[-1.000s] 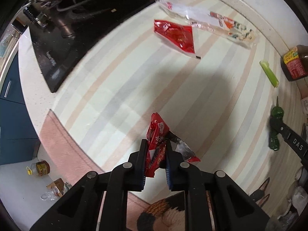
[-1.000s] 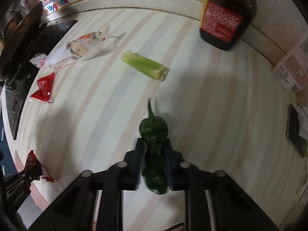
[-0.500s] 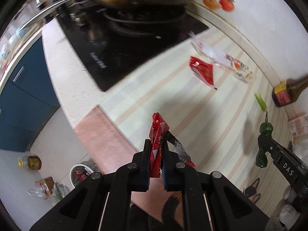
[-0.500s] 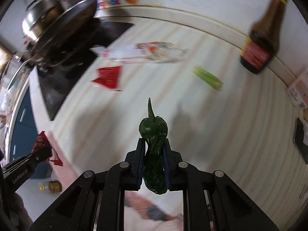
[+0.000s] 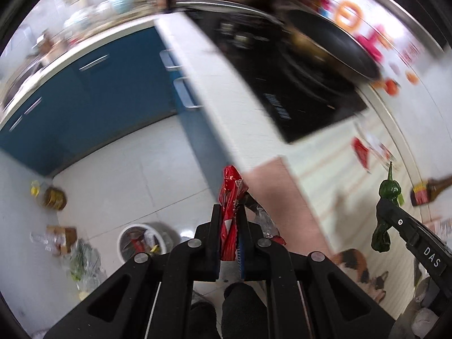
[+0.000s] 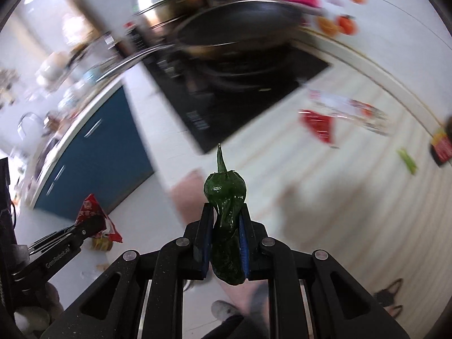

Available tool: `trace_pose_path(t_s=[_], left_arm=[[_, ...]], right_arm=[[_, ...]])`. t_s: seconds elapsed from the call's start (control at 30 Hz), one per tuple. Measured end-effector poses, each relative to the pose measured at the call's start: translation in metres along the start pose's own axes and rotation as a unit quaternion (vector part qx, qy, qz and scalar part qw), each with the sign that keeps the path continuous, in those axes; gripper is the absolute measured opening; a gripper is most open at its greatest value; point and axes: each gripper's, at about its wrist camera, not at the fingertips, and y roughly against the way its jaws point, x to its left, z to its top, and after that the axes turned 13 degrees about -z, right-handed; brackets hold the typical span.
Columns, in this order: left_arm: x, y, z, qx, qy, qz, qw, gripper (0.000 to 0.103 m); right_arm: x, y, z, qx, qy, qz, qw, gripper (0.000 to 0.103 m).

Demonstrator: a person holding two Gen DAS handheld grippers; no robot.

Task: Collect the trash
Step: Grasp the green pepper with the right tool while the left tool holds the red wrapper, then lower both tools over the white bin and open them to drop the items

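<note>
My left gripper [image 5: 229,217] is shut on a red snack wrapper [image 5: 231,195] and holds it out past the counter edge, above the floor. A white trash bin [image 5: 144,240] with rubbish in it stands on the floor below and to the left. My right gripper [image 6: 225,219] is shut on a dark green pepper [image 6: 225,197] and holds it in the air near the counter's edge. The pepper also shows in the left wrist view [image 5: 389,189], and the wrapper in the right wrist view [image 6: 91,212]. Another red wrapper [image 6: 319,125], a clear printed wrapper [image 6: 347,110] and a green stalk piece [image 6: 407,161] lie on the striped counter.
A black cooktop [image 6: 243,96] with a frying pan [image 6: 240,28] sits at the counter's far end. A brown sauce bottle [image 5: 429,190] stands by the wall. Blue cabinets [image 5: 84,101] line the room. Bottles and bags [image 5: 59,243] lie on the white floor.
Both grippers have lifted off the counter and swung left, out over its edge toward the floor. Each still holds its item. The bin has come into the left wrist view.
</note>
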Motion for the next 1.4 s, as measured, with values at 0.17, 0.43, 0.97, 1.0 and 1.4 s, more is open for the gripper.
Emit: trace_pose_path(t_s=[0.17, 0.43, 0.97, 1.0, 1.4], left_arm=[[0.085, 0.035, -0.019, -0.019, 0.066, 0.036, 0.9970, 0.006], [0.232, 0.038, -0.086, -0.003, 0.213, 0.064, 0.9749, 0.006], [0.494, -0.241, -0.278, 0.101, 0.450, 0.005, 0.8872, 0.007], [0.502, -0.260, -0.287, 0.106, 0.453, 0.003, 0.8851, 0.007], [0.530, -0.320, -0.327, 0.133, 0.449, 0.044, 0.8827, 0.067]], right_arm=[[0.096, -0.011, -0.019, 0.015, 0.071, 0.045, 0.996, 0.018], [0.242, -0.069, -0.086, 0.081, 0.186, 0.096, 0.975, 0.018], [0.392, -0.418, -0.330, 0.258, 0.343, 0.087, 0.899, 0.018], [0.397, -0.434, -0.341, 0.260, 0.352, 0.084, 0.895, 0.018], [0.405, -0.558, -0.407, 0.291, 0.389, 0.047, 0.873, 0.055]])
